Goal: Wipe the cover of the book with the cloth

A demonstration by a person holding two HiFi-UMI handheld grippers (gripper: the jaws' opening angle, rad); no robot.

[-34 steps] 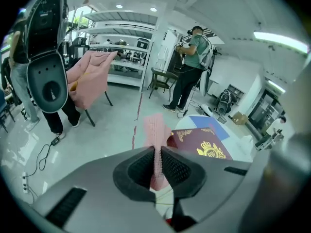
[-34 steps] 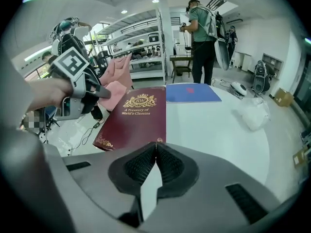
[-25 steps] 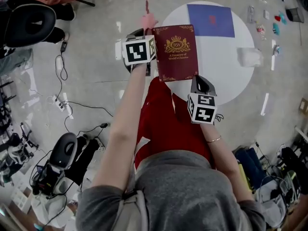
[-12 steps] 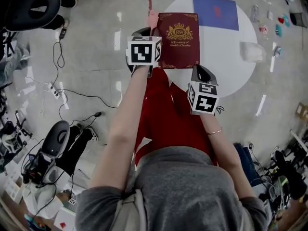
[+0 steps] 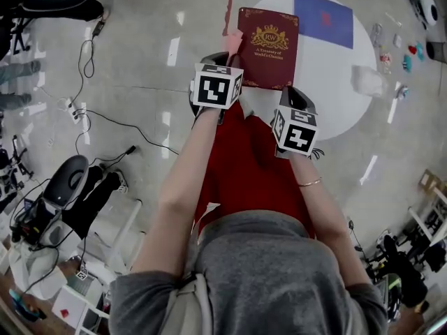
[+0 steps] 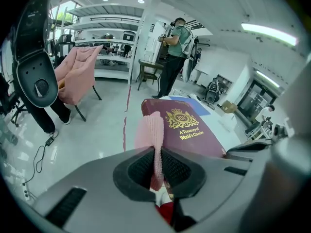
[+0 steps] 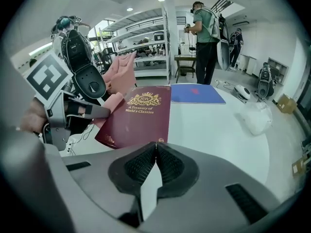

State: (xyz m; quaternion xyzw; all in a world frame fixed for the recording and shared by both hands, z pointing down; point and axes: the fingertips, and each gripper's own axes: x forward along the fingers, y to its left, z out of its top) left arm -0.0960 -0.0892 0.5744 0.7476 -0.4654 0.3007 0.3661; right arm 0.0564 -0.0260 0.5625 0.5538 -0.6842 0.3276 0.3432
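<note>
A maroon book [image 5: 267,47] with a gold crest and title is held above the near edge of a round white table [image 5: 335,96]. My right gripper [image 5: 290,93] is shut on the book's near corner; in the right gripper view the jaws [image 7: 155,144] close on the edge of the book [image 7: 141,113]. My left gripper [image 5: 225,60] is shut on a pink cloth [image 5: 236,46] that sits against the book's left edge. In the left gripper view the cloth [image 6: 153,130] stands up between the jaws, beside the book [image 6: 187,130].
A blue sheet [image 5: 323,18] and a crumpled plastic bag [image 5: 368,81] lie on the table. Cables [image 5: 91,110] and a red tape line [image 5: 229,5] run over the floor. A person [image 6: 172,52] stands beyond the table, and a pink chair [image 6: 77,74] is at the left.
Both grippers and the book have moved away from the body and a little right. The book looks raised off the table edge, with the cloth still at its left side.
</note>
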